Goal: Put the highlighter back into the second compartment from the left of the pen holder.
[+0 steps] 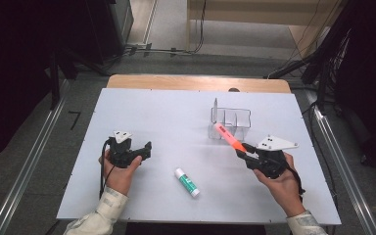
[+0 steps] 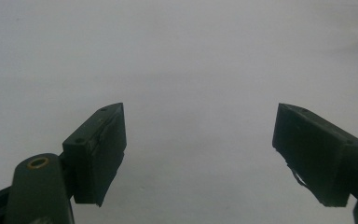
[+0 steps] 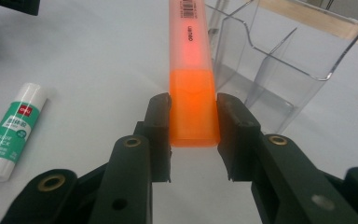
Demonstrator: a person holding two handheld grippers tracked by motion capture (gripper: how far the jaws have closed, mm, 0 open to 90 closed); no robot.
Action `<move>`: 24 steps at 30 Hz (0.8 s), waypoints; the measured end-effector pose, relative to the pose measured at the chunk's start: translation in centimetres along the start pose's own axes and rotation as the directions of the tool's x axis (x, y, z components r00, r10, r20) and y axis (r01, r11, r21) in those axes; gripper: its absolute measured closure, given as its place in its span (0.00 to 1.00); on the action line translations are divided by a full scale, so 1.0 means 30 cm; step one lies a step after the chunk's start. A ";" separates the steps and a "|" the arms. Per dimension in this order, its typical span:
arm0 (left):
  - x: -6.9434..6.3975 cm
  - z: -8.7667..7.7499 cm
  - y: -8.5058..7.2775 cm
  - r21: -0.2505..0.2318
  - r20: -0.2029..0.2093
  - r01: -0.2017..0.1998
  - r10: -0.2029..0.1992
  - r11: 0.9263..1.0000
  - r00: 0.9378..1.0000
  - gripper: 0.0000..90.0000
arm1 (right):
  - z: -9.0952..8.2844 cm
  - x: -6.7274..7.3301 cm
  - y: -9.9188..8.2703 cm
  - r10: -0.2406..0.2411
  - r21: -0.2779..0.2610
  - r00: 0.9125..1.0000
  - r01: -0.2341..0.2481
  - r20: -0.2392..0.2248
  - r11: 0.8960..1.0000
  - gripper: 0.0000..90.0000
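An orange highlighter (image 1: 229, 138) (image 3: 191, 70) is clamped by its capped end between the jaws of my right gripper (image 1: 241, 151) (image 3: 193, 119); it slants up and away toward a clear plastic organiser (image 1: 230, 123) (image 3: 279, 65), its far tip near the organiser's front wall. A green-and-white glue stick (image 1: 187, 182) (image 3: 13, 128) lies flat on the white table (image 1: 152, 117), between the two hands. My left gripper (image 1: 147, 148) (image 2: 199, 154) rests low at the left of the table, its jaws wide apart with bare table between them.
The organiser has several open compartments and stands at the back right of the white board. A wooden table edge (image 1: 196, 82) runs behind it. Cables and dark stands crowd the floor beyond; metal rails (image 1: 27, 161) flank both sides.
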State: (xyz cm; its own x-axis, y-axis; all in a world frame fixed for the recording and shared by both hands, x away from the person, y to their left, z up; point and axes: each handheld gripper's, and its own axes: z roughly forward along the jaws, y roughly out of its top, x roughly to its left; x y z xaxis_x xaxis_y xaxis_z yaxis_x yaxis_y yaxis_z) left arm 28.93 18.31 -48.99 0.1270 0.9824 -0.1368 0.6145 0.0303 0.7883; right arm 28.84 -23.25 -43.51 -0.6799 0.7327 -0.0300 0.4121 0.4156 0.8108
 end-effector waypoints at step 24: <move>-0.001 0.002 -0.001 0.001 0.001 0.002 -0.002 1.000 1.000 0.20 | 0.007 -0.106 0.019 0.070 0.008 0.994 -0.070 0.084 0.997 0.73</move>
State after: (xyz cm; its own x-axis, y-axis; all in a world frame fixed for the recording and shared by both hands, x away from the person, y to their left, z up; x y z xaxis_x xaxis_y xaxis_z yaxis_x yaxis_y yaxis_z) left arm 28.95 18.26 -49.04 0.1262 0.9822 -0.1390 0.6157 0.0323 0.7873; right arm 31.37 -25.21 -43.07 -0.5962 0.8025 -0.0226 0.4638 0.3672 0.8063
